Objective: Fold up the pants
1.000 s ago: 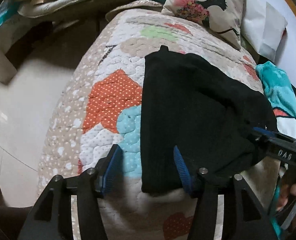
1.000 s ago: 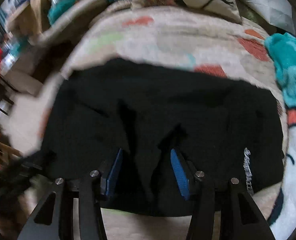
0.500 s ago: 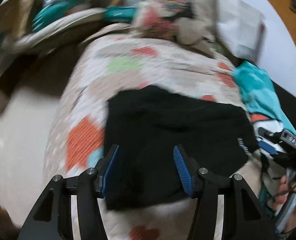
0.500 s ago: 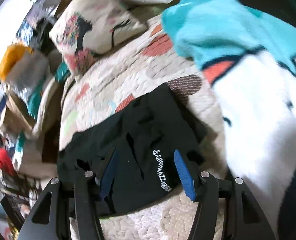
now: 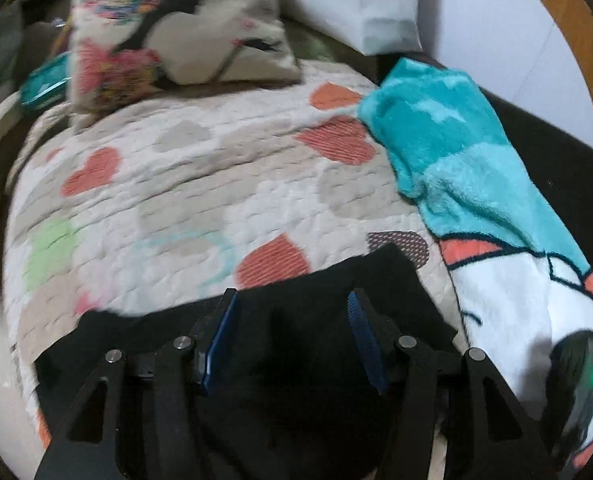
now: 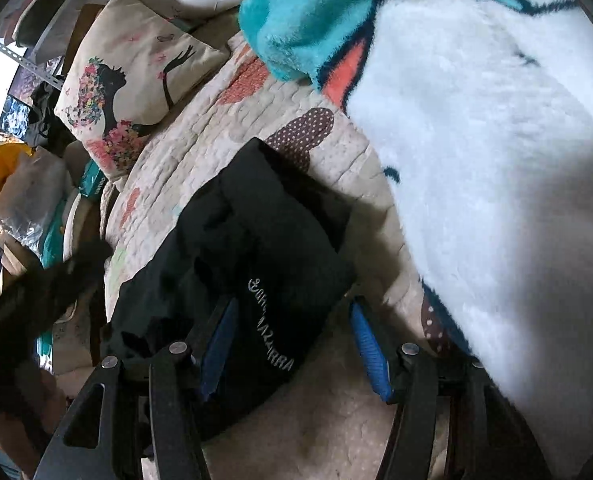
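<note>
The black pants (image 5: pixel 328 280) lie folded into a compact bundle on the heart-patterned quilt (image 5: pixel 184 208). My left gripper (image 5: pixel 292 312) hovers over the bundle's far edge, open, with only cloth showing below the gap between its blue pads. In the right wrist view the pants (image 6: pixel 256 240) show white lettering near one corner. My right gripper (image 6: pixel 294 308) is open and straddles that corner. Its left finger is over the black cloth and its right finger over bare quilt (image 6: pixel 336 420). Neither pair of pads presses on the fabric.
A fluffy teal and white blanket (image 5: pixel 476 184) is heaped along the pants' right side, close to the right gripper (image 6: pixel 496 160). A printed pillow (image 5: pixel 176 36) and white paper (image 5: pixel 360 0) lie at the bed's far end. Bags and clutter (image 6: pixel 20 200) crowd the left.
The left gripper swung right, from the bed's floor-side edge across the pants toward the blanket. The right gripper rolled and moved to the pants' lettered corner. Both stayed open.
</note>
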`<state>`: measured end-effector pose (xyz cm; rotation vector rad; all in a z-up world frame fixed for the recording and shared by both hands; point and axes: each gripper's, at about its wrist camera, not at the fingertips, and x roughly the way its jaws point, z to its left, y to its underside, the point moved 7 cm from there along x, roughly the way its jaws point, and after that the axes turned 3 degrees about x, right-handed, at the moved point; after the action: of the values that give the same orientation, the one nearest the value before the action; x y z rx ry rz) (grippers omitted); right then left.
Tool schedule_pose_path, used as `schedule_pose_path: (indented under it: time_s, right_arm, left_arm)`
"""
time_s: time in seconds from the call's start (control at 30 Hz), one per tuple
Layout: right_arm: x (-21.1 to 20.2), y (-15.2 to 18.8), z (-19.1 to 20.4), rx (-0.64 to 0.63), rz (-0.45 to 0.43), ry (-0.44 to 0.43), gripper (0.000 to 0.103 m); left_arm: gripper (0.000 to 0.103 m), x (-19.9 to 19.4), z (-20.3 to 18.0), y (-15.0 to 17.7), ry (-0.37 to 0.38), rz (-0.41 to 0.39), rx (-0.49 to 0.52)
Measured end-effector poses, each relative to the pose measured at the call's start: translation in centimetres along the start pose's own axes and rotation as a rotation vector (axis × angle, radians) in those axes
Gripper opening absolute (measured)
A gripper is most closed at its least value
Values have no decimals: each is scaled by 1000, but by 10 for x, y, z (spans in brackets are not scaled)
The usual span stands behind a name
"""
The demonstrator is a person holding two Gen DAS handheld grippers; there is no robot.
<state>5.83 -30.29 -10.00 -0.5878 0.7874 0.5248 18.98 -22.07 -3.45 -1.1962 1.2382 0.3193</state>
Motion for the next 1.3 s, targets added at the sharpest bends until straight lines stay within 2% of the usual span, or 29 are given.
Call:
schedule_pose_path:
  time_s: [0.23,0.57,0.67,0.73,0.8,0.83,0.87,0.93,1.03,1.3]
  right_arm:
    - [5,-1,-1,10,-9,3,65]
    - [8,-1,3,0,-45,-2,69]
    - [12,-4,7,-22,-68,8,71]
    - [14,-7,9,-40,-87,11,71]
    - [16,-11,10,-40,-92,2,71]
    - [17,-12,12,-47,-78,-3,69]
    - [17,-13,13,-55,-65,-8,67]
    - [15,-17,15,-57,-51,-23,40]
    - [11,-19,20,-68,-38,-65,29]
    - [-7,-16,51,-185,-84,-114,26]
  left_arm:
    - [54,45,-29,-25,46,74,53]
    - [54,87,-55,-27,128,179,111]
    - [56,99,-63,-24,119,206,135]
    - [56,104,-69,-21,84,216,188]
    - [47,104,-75,-18,61,229,254]
    - [38,103,-77,-17,59,231,267]
    - [33,101,-77,-17,60,229,269]
    - [29,94,-75,-18,67,218,268]
    - [26,83,-70,-19,69,197,263]
    - [26,43,-49,-36,61,126,227]
